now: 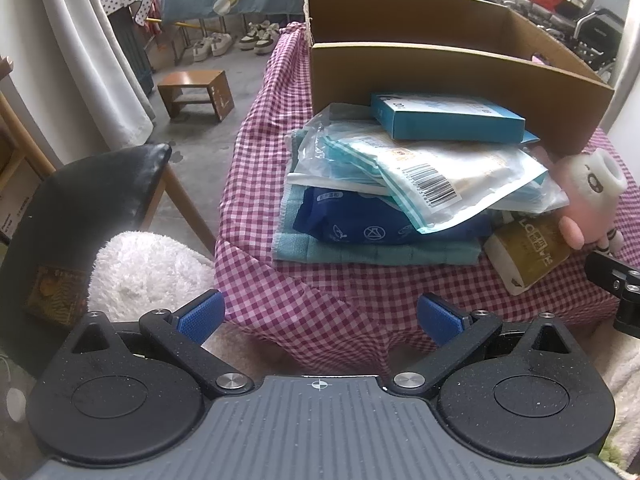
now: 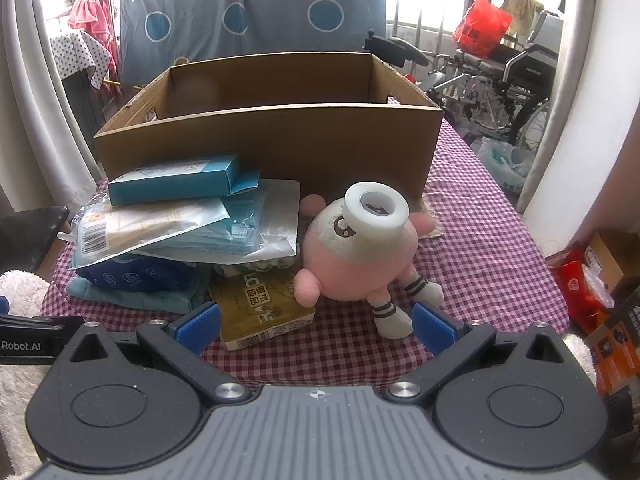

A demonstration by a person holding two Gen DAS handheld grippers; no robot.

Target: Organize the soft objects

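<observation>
Both the left claw and the right claw hang wide open and empty before the counter, probably because the pink plush toy and the stacked packets wait for the empty cardboard box behind them.

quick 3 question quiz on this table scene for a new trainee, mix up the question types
1. True or false: the cardboard box stands behind the pile of packets.
2. What rests on the pink plush toy? A) a roll of white tape B) a shoe C) a cup
3. Fill in: the left gripper and the right gripper are both ____, holding nothing.

Key:
1. True. The box stands at the back of the checked tablecloth.
2. A, the roll of white tape sits on the toy's head.
3. open
</observation>
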